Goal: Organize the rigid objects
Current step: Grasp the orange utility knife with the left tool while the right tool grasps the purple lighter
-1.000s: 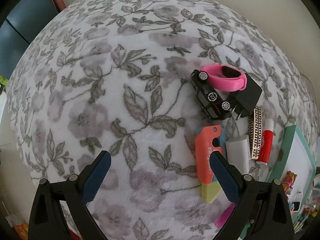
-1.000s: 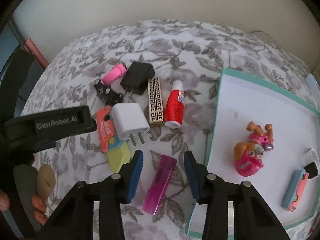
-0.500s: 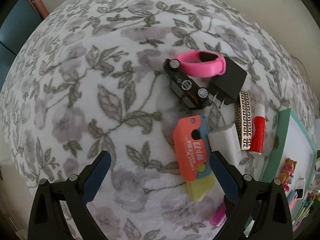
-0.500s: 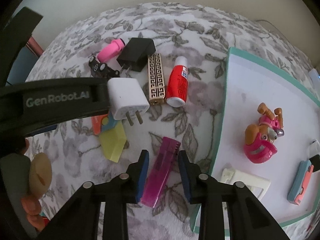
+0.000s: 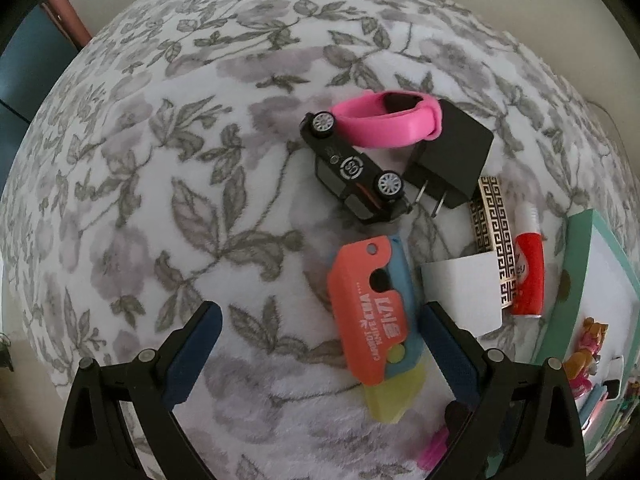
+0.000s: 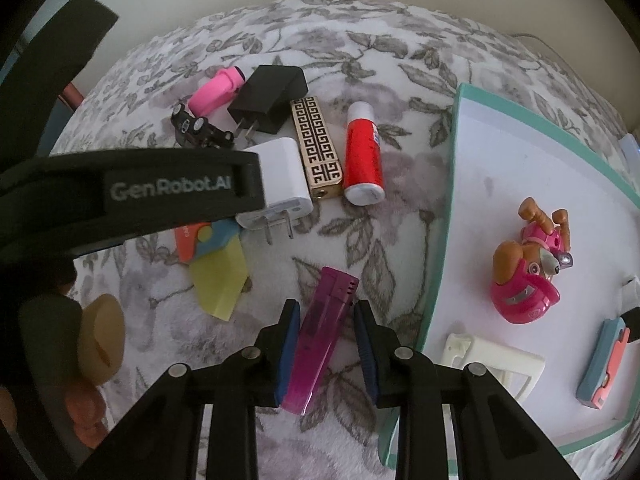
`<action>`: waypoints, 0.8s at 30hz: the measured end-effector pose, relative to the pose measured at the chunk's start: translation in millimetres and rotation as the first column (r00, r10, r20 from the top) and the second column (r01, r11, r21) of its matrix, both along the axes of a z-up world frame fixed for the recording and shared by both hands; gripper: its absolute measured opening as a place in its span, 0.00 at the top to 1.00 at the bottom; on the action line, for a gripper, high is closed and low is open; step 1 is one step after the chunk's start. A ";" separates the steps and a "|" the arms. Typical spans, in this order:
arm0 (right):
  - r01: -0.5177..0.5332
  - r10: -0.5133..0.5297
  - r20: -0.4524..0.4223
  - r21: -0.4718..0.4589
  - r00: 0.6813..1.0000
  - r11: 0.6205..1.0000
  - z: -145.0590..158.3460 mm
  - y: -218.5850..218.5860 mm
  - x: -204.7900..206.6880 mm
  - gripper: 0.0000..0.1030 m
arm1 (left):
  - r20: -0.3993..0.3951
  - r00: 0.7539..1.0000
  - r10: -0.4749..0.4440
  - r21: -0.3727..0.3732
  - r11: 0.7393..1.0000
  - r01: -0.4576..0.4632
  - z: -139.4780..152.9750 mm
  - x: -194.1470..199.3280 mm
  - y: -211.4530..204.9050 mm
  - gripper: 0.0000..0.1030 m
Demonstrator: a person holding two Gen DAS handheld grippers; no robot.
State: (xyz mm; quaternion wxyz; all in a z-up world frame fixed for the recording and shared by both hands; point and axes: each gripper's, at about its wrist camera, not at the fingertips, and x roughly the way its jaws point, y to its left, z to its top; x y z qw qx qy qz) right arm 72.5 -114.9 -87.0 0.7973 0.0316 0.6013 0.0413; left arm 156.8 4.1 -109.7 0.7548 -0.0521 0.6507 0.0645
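Floral grey-and-white plush cloth [image 5: 168,208] covers the whole work surface, with a plain pale wall behind it and a dark blue panel at the far left edge. From my right gripper [image 6: 326,326] I see the translucent magenta lighter [image 6: 320,336] lying on the cloth between the two blue pads; the jaws have drawn in close around it, the left pad against its side and the right pad at or just off its other edge, so I cannot tell for sure that both press on it. Just right of it is the teal-rimmed white tray [image 6: 448,216], holding a pink toy pup [image 6: 528,272], a white plastic frame [image 6: 496,364] and a blue-and-orange piece [image 6: 606,360].

Beyond the lighter lie the white charger [image 6: 280,176], the gold-patterned lighter [image 6: 316,148] and the red bottle [image 6: 362,160] side by side, then the black charger [image 6: 268,100], the black toy car [image 5: 352,168] and the pink band [image 5: 388,124] resting on car and charger.

My left gripper [image 5: 316,346] points straight down with its jaws spread wide and nothing held; the orange toy knife [image 5: 372,312], yellow blade out, lies between them, close to the right pad. In the right view its black body crosses over the white charger, with fingers [image 6: 86,416] at the lower left.
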 end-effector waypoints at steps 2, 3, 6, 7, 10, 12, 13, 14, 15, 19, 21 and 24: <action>-0.001 0.001 -0.001 -0.001 1.000 1.000 -0.7 0.5 1.4 0.70 | 0.002 1.000 -0.006 0.010 1.000 0.006 -1.8 1.7 -4.1 0.04; -0.001 0.001 -0.001 -0.002 1.000 1.000 -0.8 0.5 1.4 0.70 | 0.003 1.000 -0.010 0.015 1.000 0.010 -1.6 2.2 -5.7 0.04; -0.005 0.005 0.000 -0.009 1.000 1.000 -0.9 0.6 0.7 0.70 | 0.008 1.000 -0.014 0.014 1.000 0.014 0.4 1.8 -8.9 0.07; -0.004 0.004 0.000 -0.007 1.000 1.000 -1.0 0.7 1.0 0.70 | 0.009 1.000 -0.012 -0.001 1.000 0.012 0.6 1.5 -9.6 0.09; -0.003 0.003 0.000 -0.001 1.000 1.000 -1.2 -0.3 1.3 0.70 | 0.014 1.000 -0.016 -0.031 0.999 0.017 3.9 -1.6 -10.7 0.18; -0.007 0.007 -0.002 -0.006 1.000 1.000 -1.4 -0.2 1.1 0.70 | 0.021 0.999 -0.026 -0.045 0.999 0.027 8.3 -3.8 -13.2 0.27; -0.008 0.008 -0.003 -0.008 1.000 1.000 -1.2 -0.2 0.4 0.70 | 0.023 0.999 -0.034 -0.050 0.998 0.035 9.3 -4.2 -15.8 0.29; -0.009 0.009 -0.005 -0.010 1.000 1.000 -1.1 0.5 -0.3 0.70 | 0.026 0.999 -0.040 -0.049 0.998 0.042 11.3 -5.8 -18.3 0.32; -0.009 0.008 -0.007 -0.011 1.000 1.000 -1.4 0.7 -0.6 0.70 | 0.029 0.998 -0.050 -0.043 0.998 0.052 13.5 -6.7 -19.9 0.34; -0.005 0.005 -0.010 -0.010 1.000 1.000 -1.7 1.5 -1.6 0.70 | 0.035 0.996 -0.076 -0.017 0.997 0.077 18.6 -6.0 -29.8 0.35; -0.004 0.004 -0.011 -0.010 1.000 1.000 -1.8 1.9 -1.3 0.70 | 0.035 0.996 -0.081 -0.012 0.997 0.082 17.5 -5.6 -34.8 0.36; -0.003 0.003 -0.012 -0.005 1.000 1.000 -2.4 1.5 -2.1 0.70 | 0.017 0.996 -0.089 -0.010 0.996 0.089 10.2 -4.0 -41.1 0.36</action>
